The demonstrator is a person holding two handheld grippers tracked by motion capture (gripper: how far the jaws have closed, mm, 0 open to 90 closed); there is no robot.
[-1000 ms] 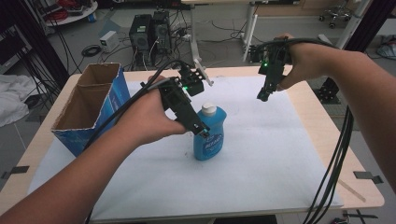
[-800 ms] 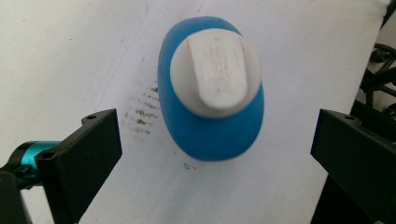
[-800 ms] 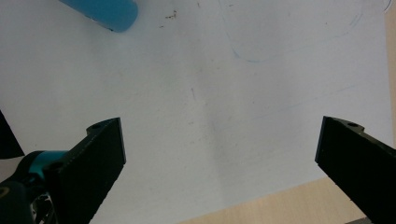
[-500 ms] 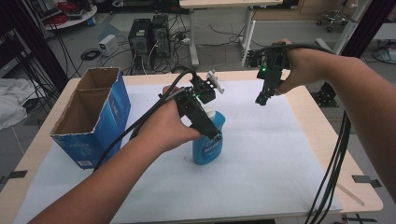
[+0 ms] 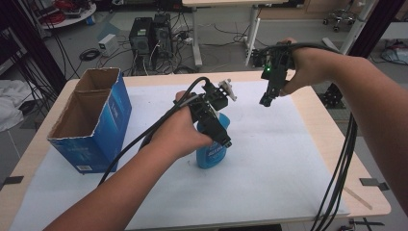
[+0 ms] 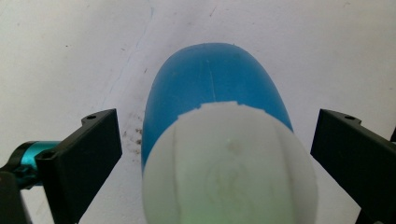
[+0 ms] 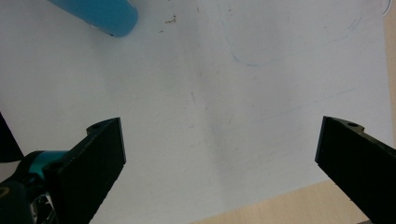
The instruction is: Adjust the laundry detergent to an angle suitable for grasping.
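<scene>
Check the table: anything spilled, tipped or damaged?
No spill or tip-over. The blue bottle stands upright with its white cap on, between the open left gripper jaws. Dark specks dot the white table cover beside it. The blue cardboard box has a ragged top edge.

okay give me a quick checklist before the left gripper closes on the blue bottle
1. Left gripper jaws open: ok.
2. White cap of the blue bottle between the jaws: ok.
3. Gap on both sides of the cap: ok.
4. Bottle upright on the white mat: ok.
5. Right gripper open, apart from the bottle: ok.
6. Jaws low enough on the cap: cannot tell.
</scene>
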